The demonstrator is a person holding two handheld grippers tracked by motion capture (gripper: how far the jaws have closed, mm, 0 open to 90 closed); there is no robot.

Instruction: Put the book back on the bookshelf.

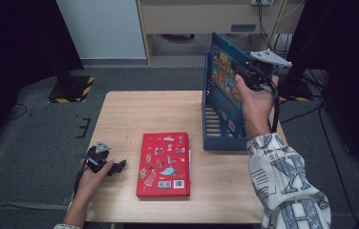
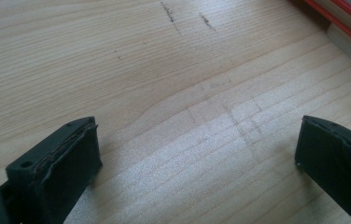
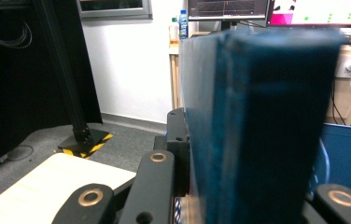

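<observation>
Right gripper (image 1: 244,78) is clamped on blue book (image 1: 223,71), held tilted over blue rack (image 1: 216,125) at table's (image 1: 120,119) far right. Left gripper (image 1: 115,167), jaws wide w/ nothing between, is rested on table beside red book (image 1: 164,164).

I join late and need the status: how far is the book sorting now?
In hand: the right gripper is shut on the blue book, standing partly inside the blue rack. Left: the red book lies flat on the table beside the open left gripper.
</observation>
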